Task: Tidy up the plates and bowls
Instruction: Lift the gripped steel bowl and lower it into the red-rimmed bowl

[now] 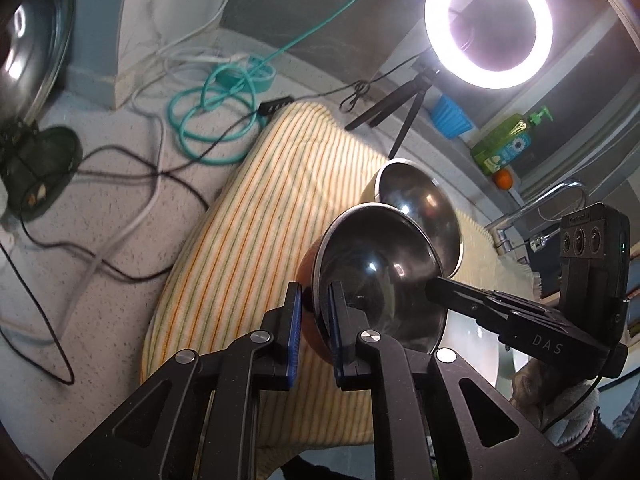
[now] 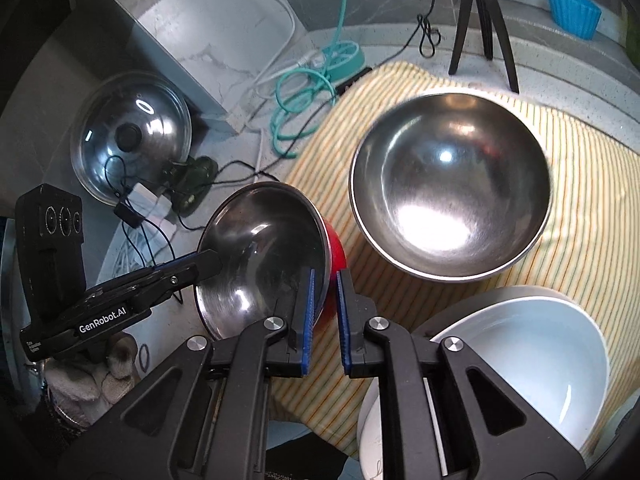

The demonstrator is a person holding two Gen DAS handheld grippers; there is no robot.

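- Two tongs grip one red-sided steel bowl [image 2: 264,264] at opposite points of its rim; the bowl is tilted steeply, its shiny inside turned up and sideways, above the striped towel [image 2: 580,184].
- Left tongs [image 1: 314,320] pinch the rim with one blue pad inside the bowl and one on the red outer wall; in the right wrist view their black finger reaches onto the bowl's far rim.
- Right tongs [image 2: 325,308] clamp the near rim the same way, blue pads either side of the wall; in the left wrist view they enter from the right, one finger tip against the rim.
- Beyond the held bowl, a larger steel bowl [image 2: 450,196] sits upright on the towel, just ahead and to the right of the right tongs; whether the two bowls touch cannot be told.
- White plate [image 2: 528,360] lies close under the right tongs' right arm, atop more white crockery.
- Further out on the speckled worktop [image 1: 120,220]: a coiled teal cable [image 1: 208,128], black leads, a glass pot lid [image 2: 132,136] leaning to the left, a small tripod [image 2: 482,16] carrying a lit ring light [image 1: 488,24], a blue fluted cup [image 2: 572,10] and a green pump bottle [image 1: 508,142].
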